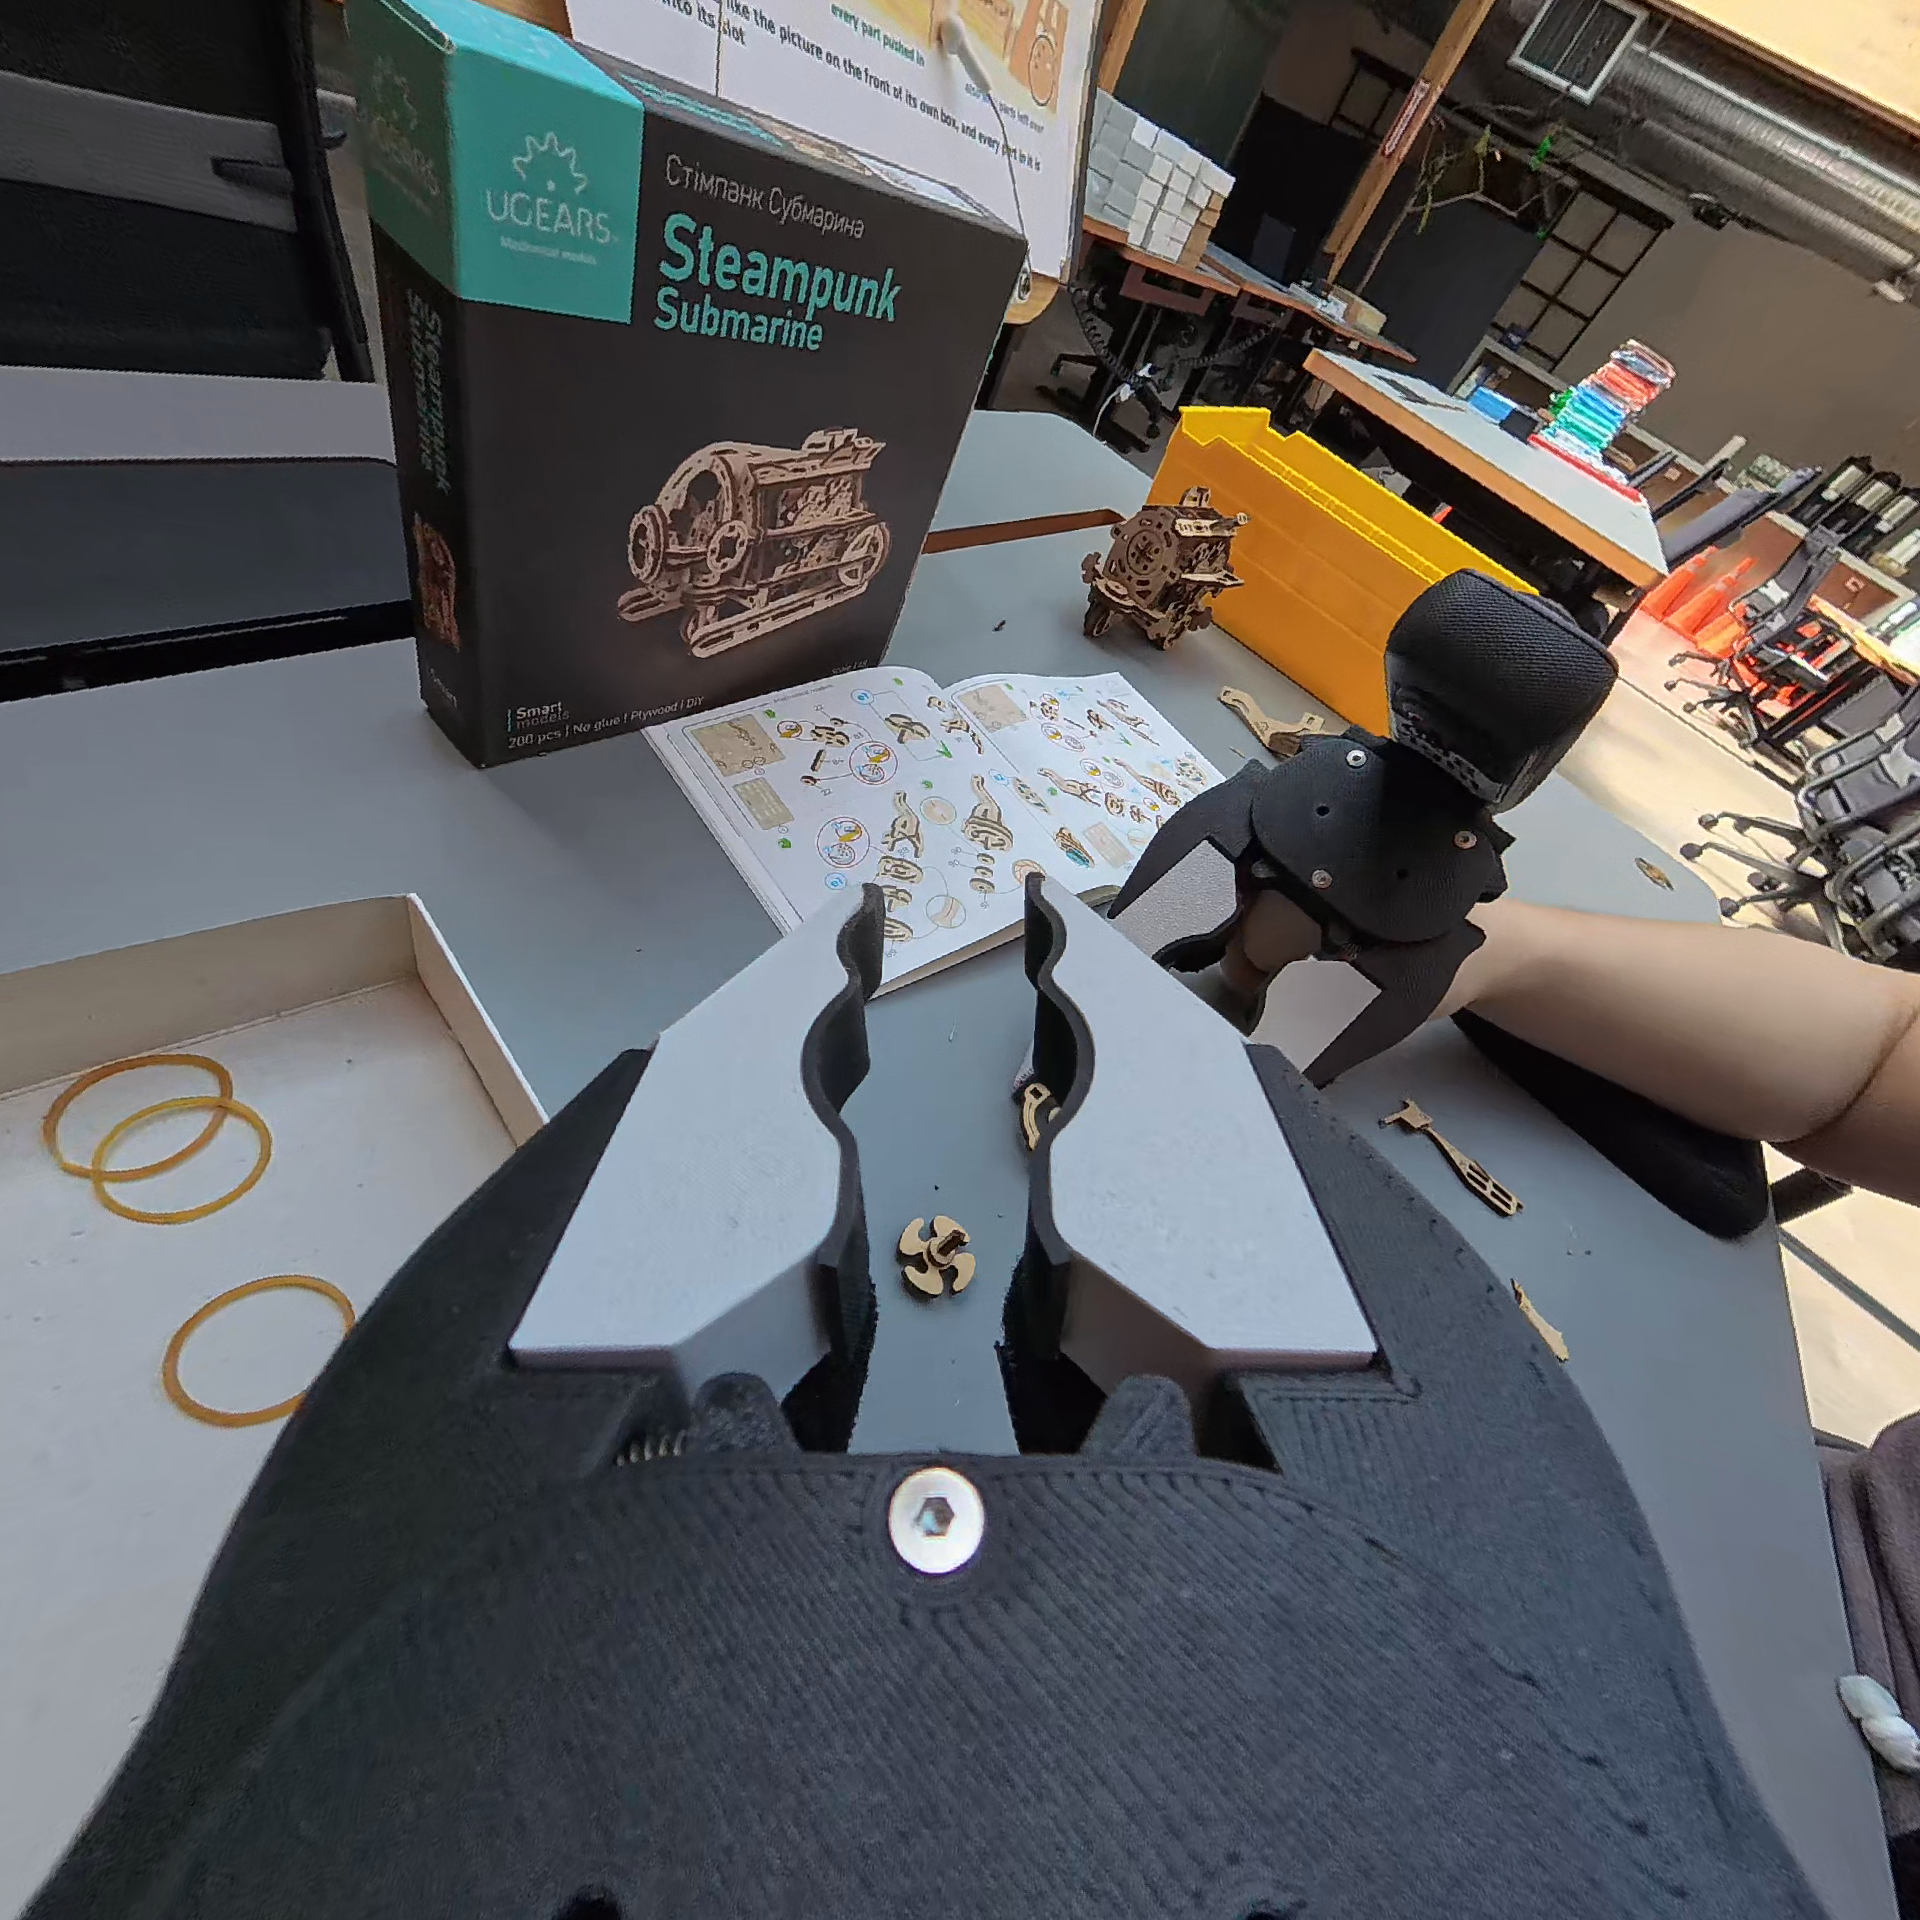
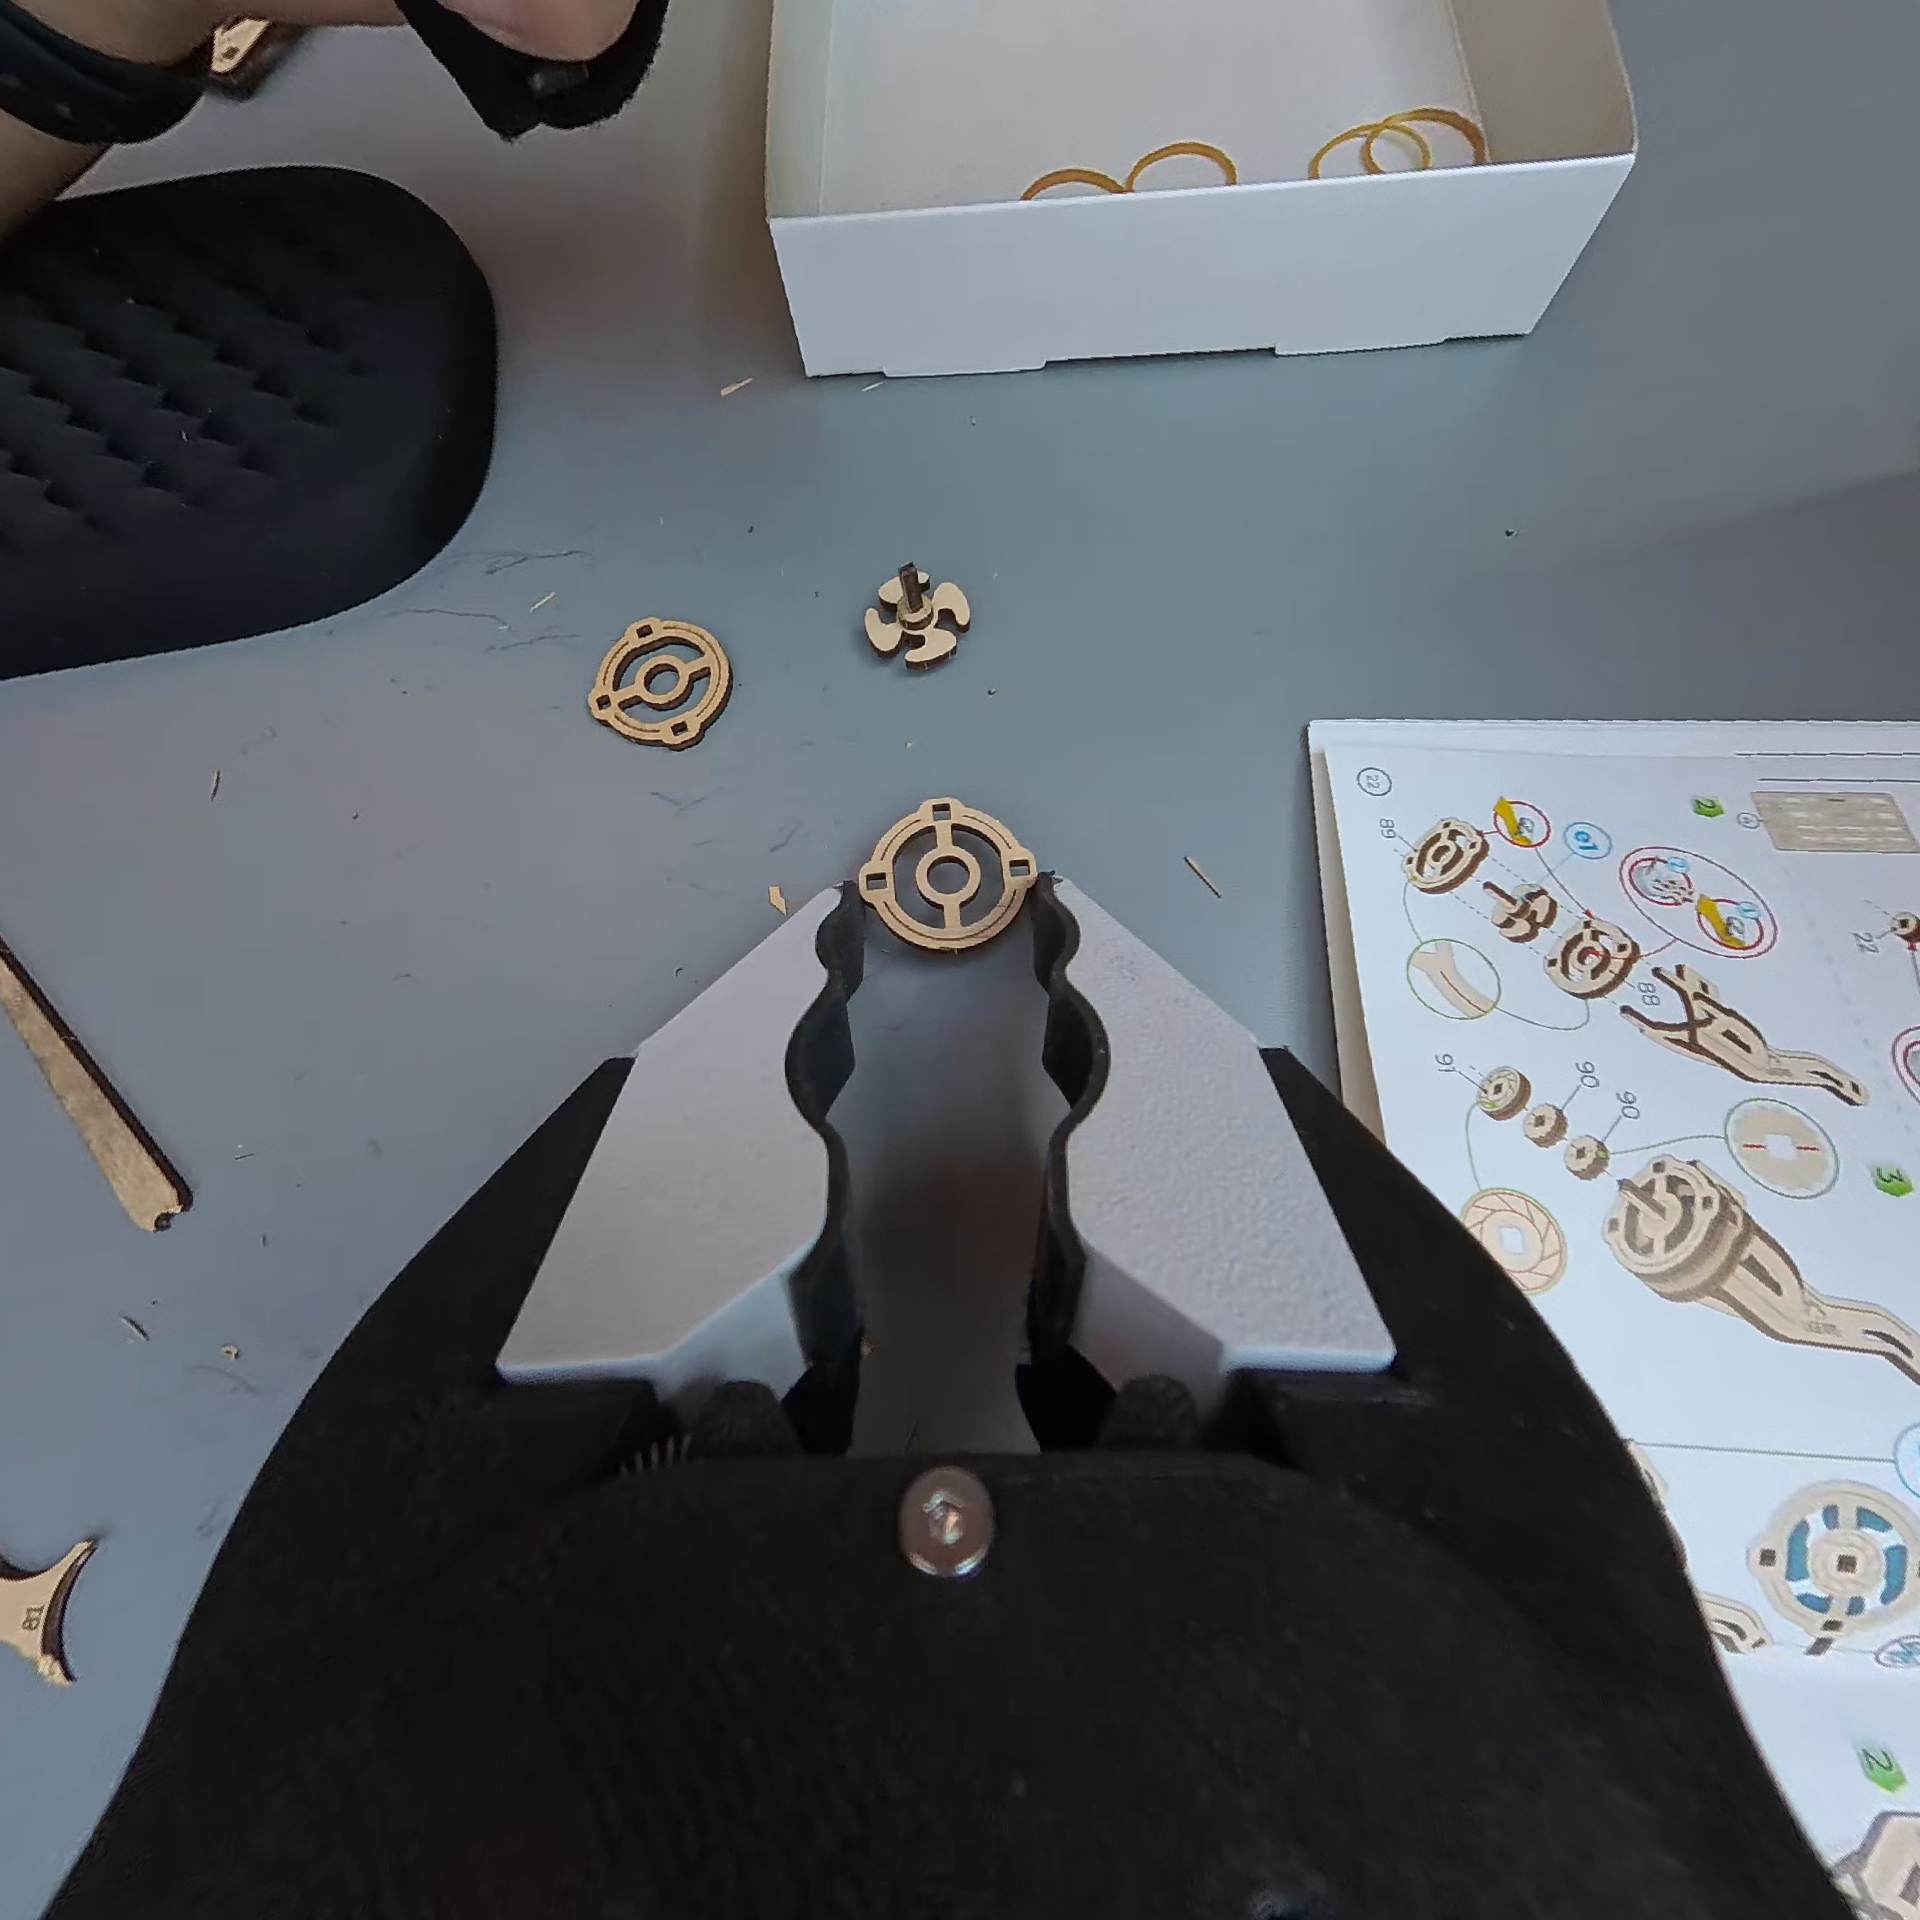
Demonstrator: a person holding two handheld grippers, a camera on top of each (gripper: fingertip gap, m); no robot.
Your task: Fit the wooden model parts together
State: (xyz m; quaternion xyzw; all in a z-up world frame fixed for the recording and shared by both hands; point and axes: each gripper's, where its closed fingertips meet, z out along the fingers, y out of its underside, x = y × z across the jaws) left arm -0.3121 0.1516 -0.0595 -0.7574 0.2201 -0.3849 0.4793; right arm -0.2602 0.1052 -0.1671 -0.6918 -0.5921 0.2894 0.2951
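Note:
My right gripper [image 2: 945, 891] is shut on a flat wooden ring part [image 2: 945, 878], pinched at its edges between the fingertips just above the grey table [image 2: 1247, 571]. A second ring part [image 2: 660, 681] and a small propeller-shaped part with a peg [image 2: 916, 620] lie on the table beyond it. My left gripper [image 1: 951, 902] is open and empty, hovering over the propeller part [image 1: 935, 1257], which lies between its fingers. A ring part [image 1: 1037, 1114] is half hidden behind its right finger. The right gripper's body [image 1: 1351, 862] shows farther right, held by a hand.
A white box [image 2: 1195, 281] with rubber bands [image 2: 1392, 140] stands beyond the parts. An open instruction booklet [image 2: 1610, 1039], a black pad [image 2: 208, 416] and a wooden strip [image 2: 94, 1112] lie around. The kit box [image 1: 675, 416], a half-built model [image 1: 1158, 566] and a yellow bin [image 1: 1330, 561] stand behind. Left tips to right tips: about 12 cm.

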